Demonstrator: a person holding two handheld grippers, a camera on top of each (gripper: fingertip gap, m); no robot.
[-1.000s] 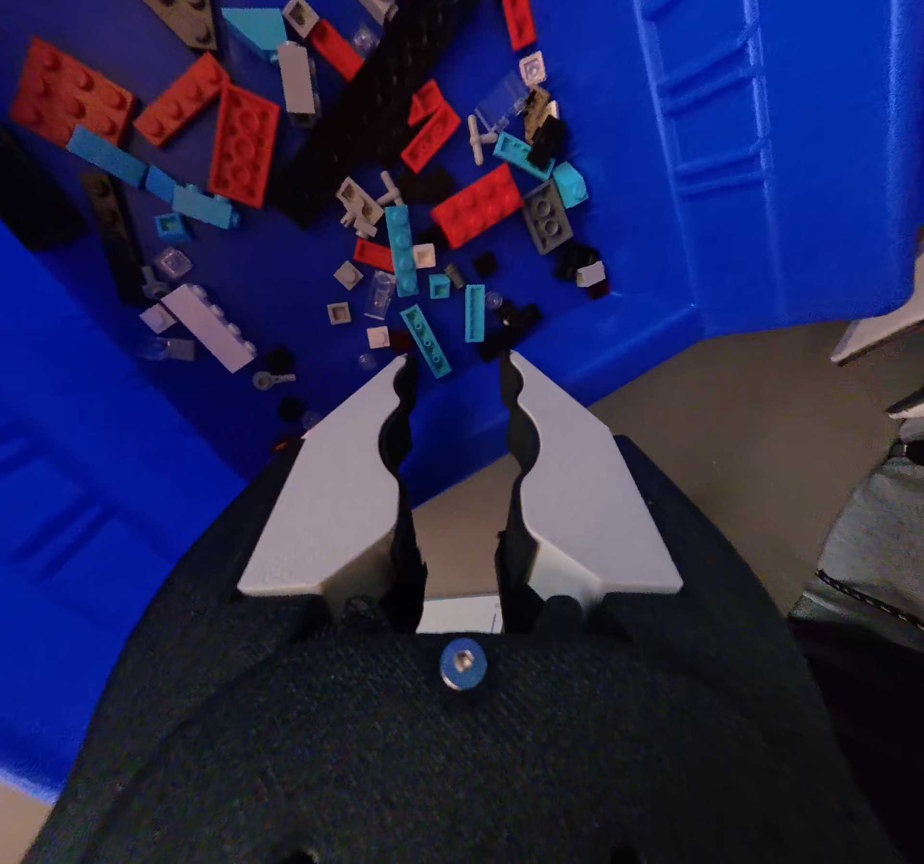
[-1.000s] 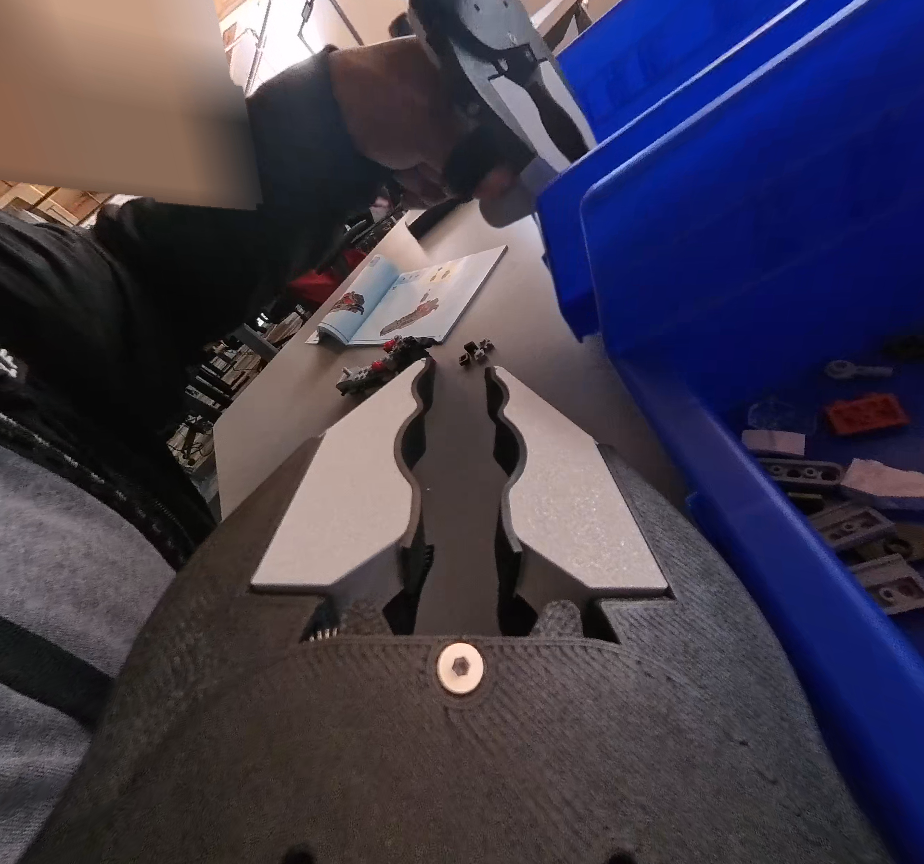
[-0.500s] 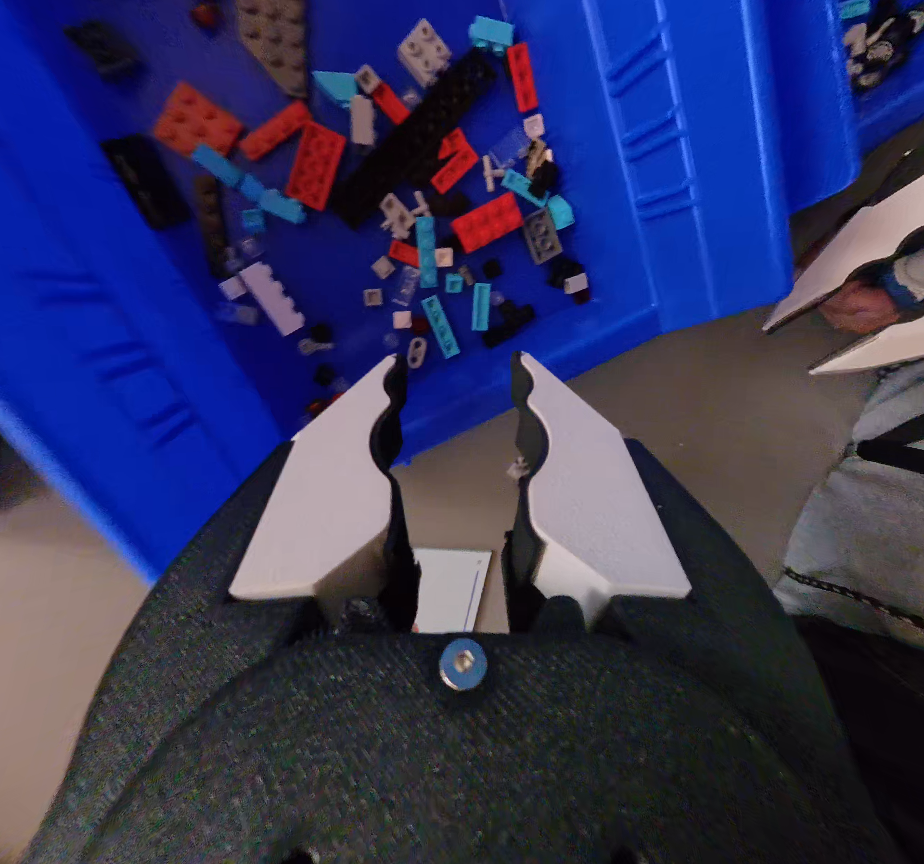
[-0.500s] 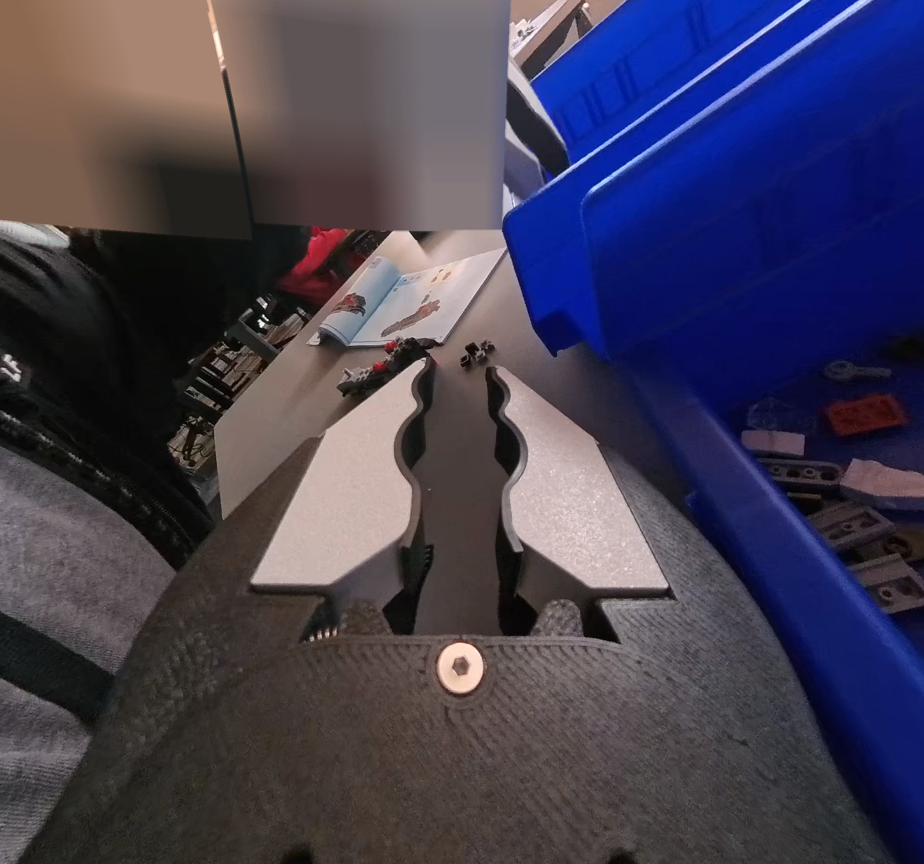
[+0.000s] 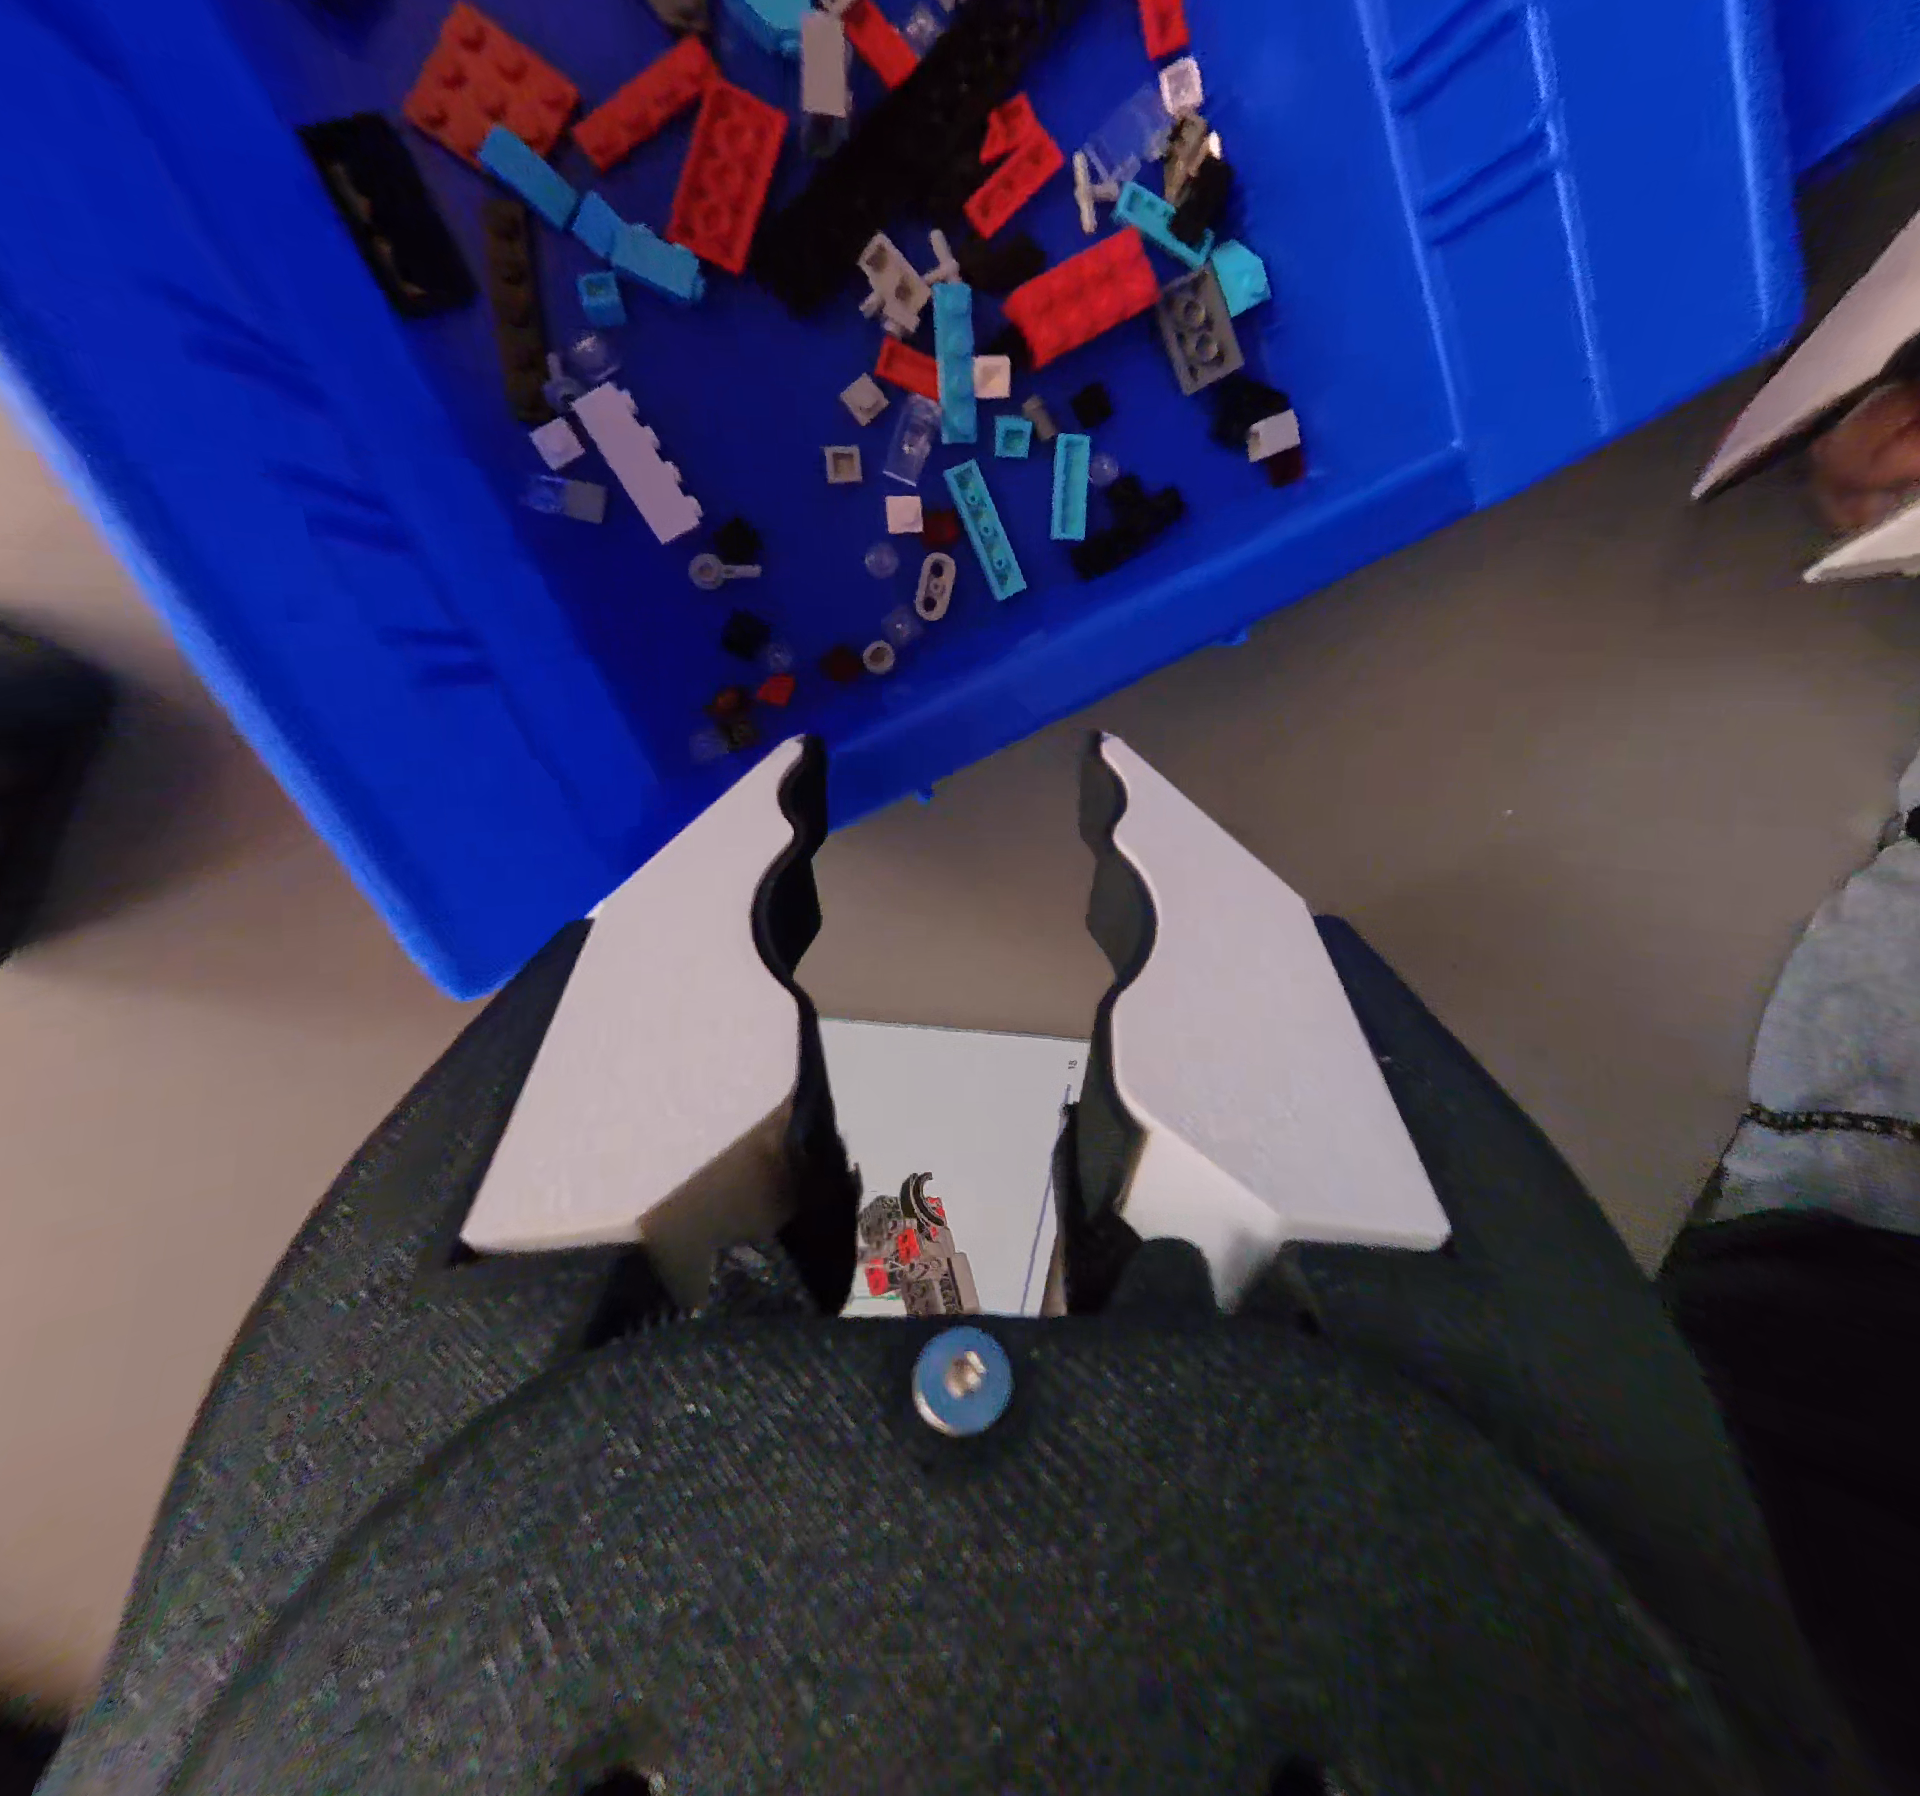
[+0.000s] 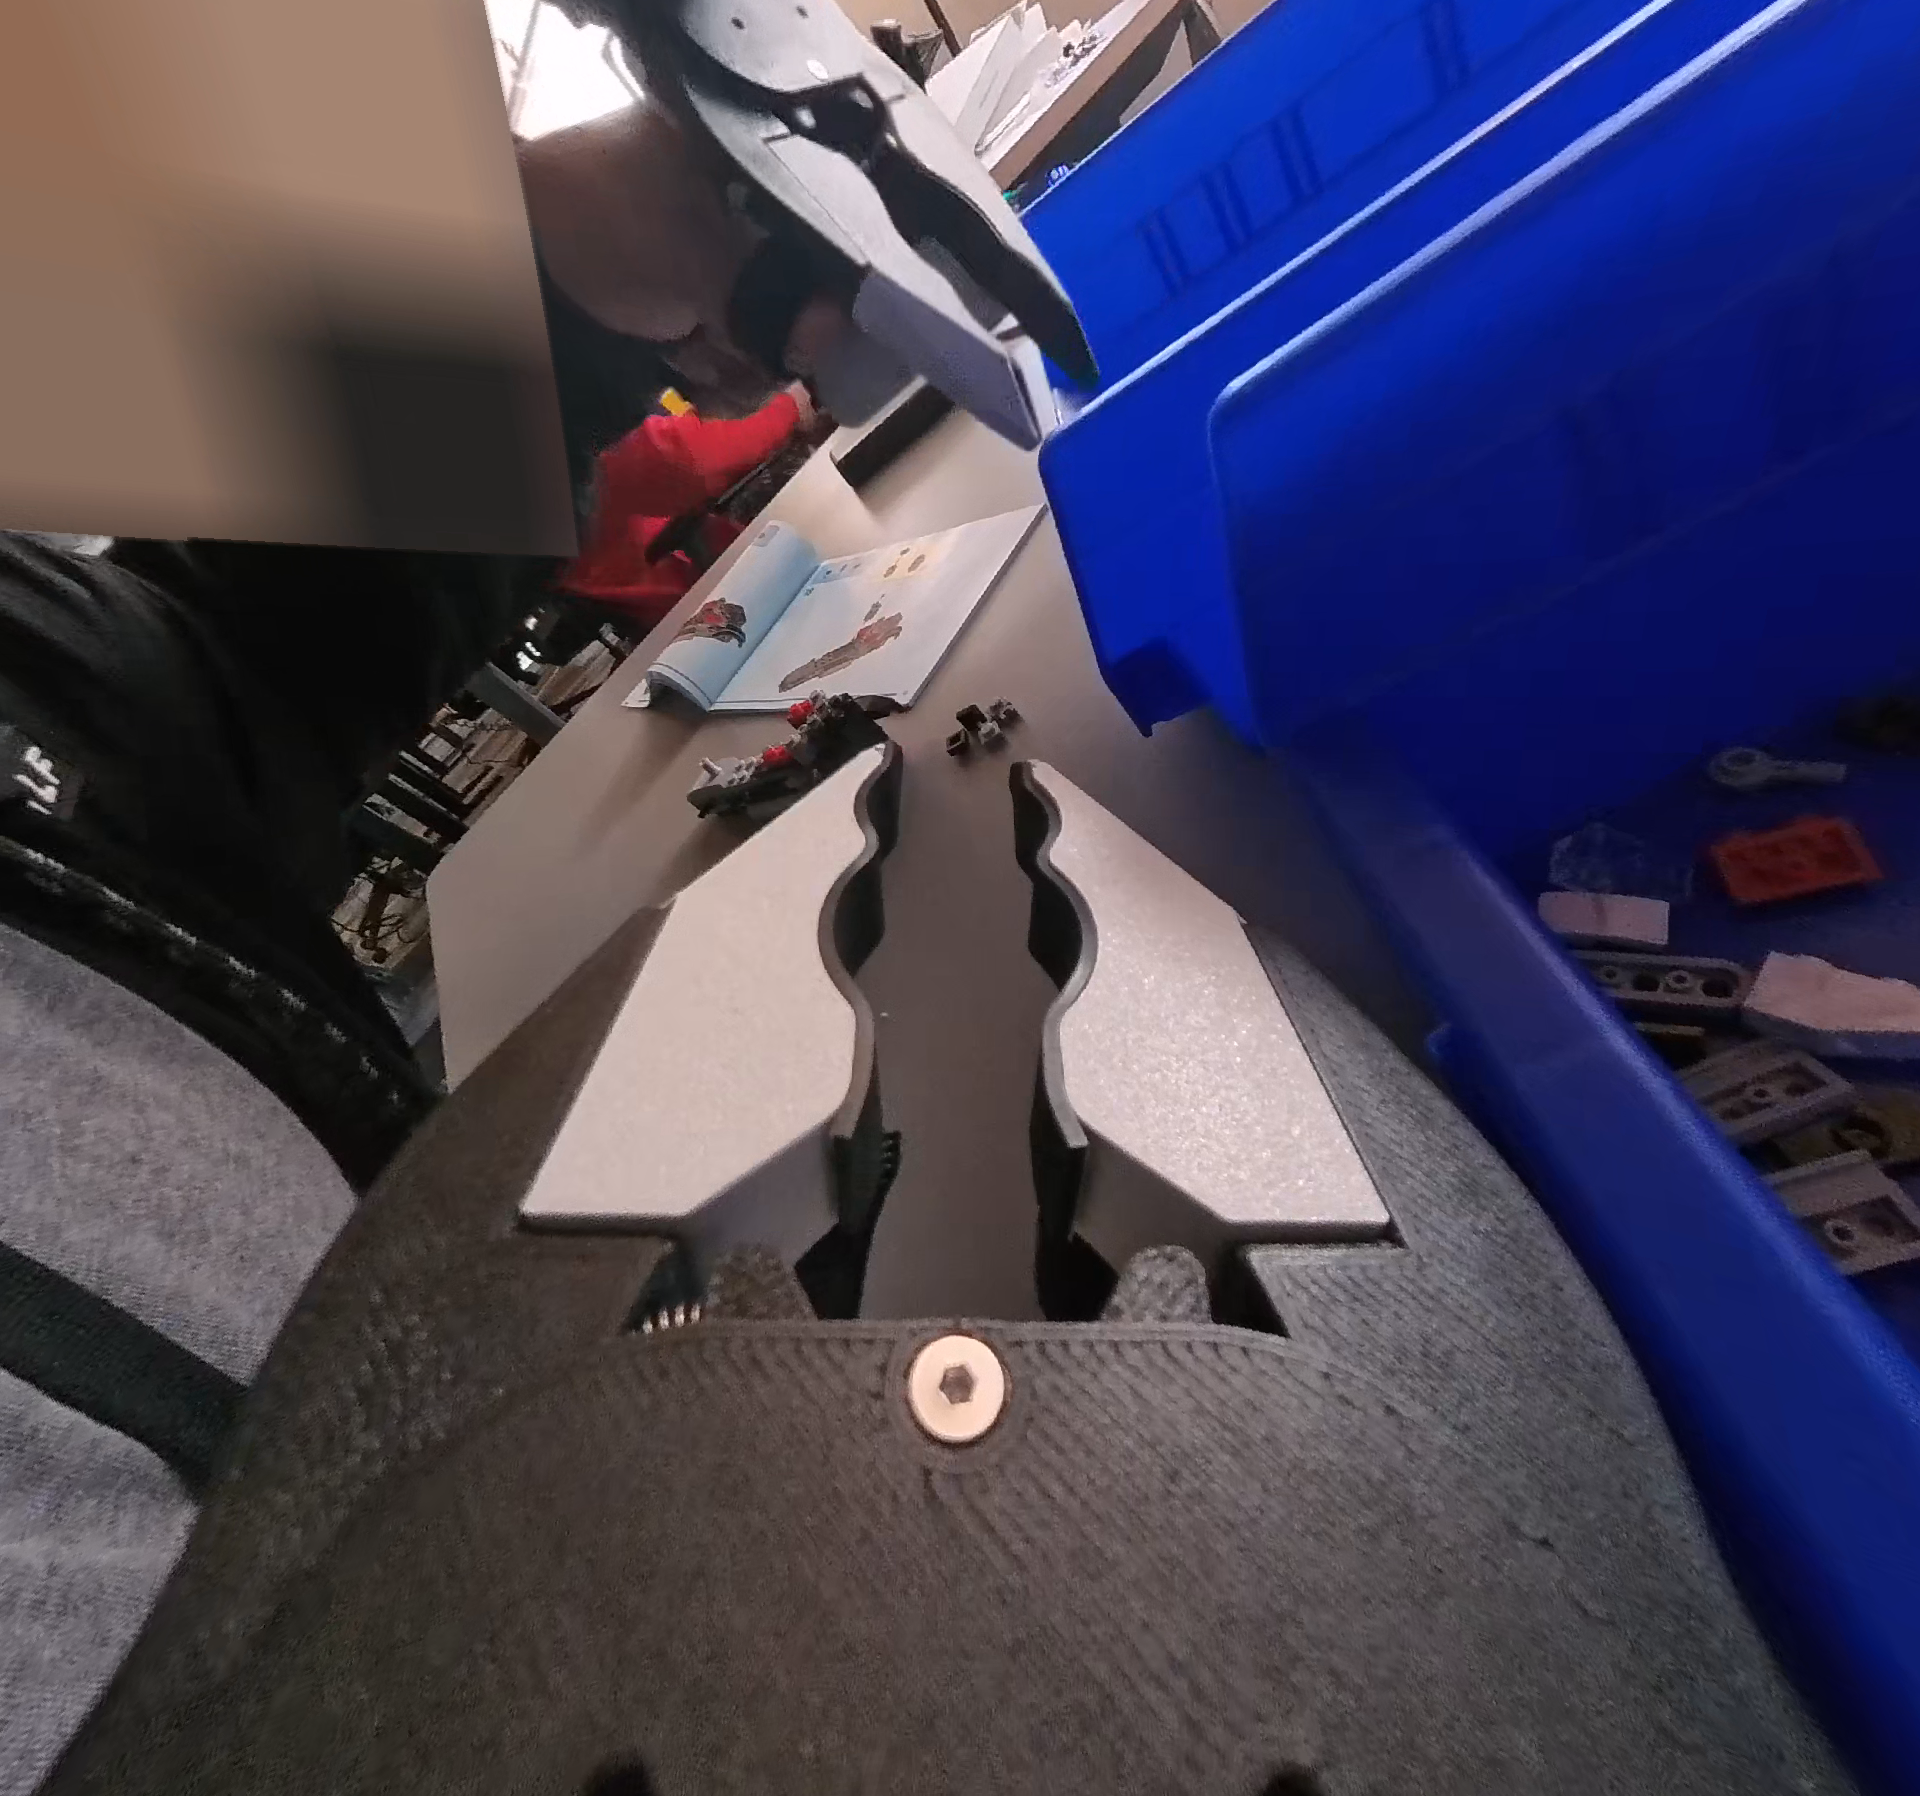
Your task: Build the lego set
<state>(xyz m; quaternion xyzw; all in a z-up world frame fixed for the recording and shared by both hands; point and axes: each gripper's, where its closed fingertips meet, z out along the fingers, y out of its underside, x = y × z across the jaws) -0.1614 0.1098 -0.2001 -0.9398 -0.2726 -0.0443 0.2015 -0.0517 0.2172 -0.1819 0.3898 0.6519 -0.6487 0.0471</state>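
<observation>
Left wrist view first: my left hand-held gripper [image 5: 951, 759] hangs above the desk [image 5: 1455, 759] with its jaws spread apart and nothing between them. Below the gap lies a white page of the instruction booklet [image 5: 956, 1102], printed with a small red and grey model. Just past my fingertips sits a blue bin [image 5: 312, 603], its near wall right at the tips. On its floor lie loose lego pieces [image 5: 935, 292]: red plates, teal bars, grey and white bricks, small black bits, a few clear studs, and one long black plate [image 5: 935, 105] lying slantwise farther in.

Right wrist view: my right hand-held gripper [image 6: 954, 775] lies low over the desk, jaws parted by a narrow gap and empty. To its right a second blue bin [image 6: 1558, 1279] holds grey plates and one red plate [image 6: 1795, 858]. Just beyond my fingertips a partly built model [image 6: 795, 754] in black, grey and red stands on the desk, with a small black cluster of pieces [image 6: 982, 730] beside it. Behind them the booklet lies open, and farther off my left hand-held gripper hangs over the bin's near rim.
</observation>
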